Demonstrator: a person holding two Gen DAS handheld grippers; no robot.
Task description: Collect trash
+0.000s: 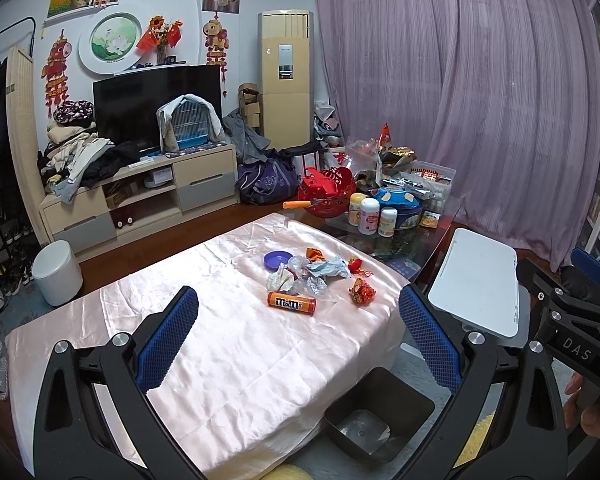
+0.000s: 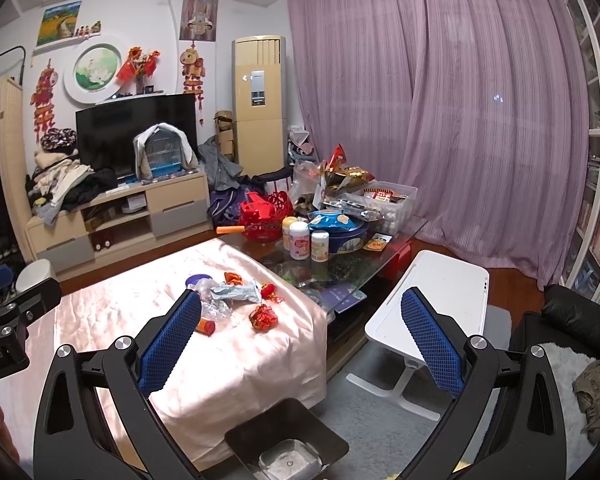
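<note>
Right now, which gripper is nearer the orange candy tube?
Left, it seems. The left gripper faces the orange candy tube just ahead; the right gripper sits further right, tube behind its left finger.

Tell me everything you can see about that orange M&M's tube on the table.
The M&M's tube is a short orange cylinder, apparently plastic, printed with the brown-and-white logo. It lies on its side on the shiny pink tablecloth, at the near edge of the litter pile, with crumpled clear wrapping right behind it. In the right wrist view a jaw hides most of it. Nothing grips it.
</note>
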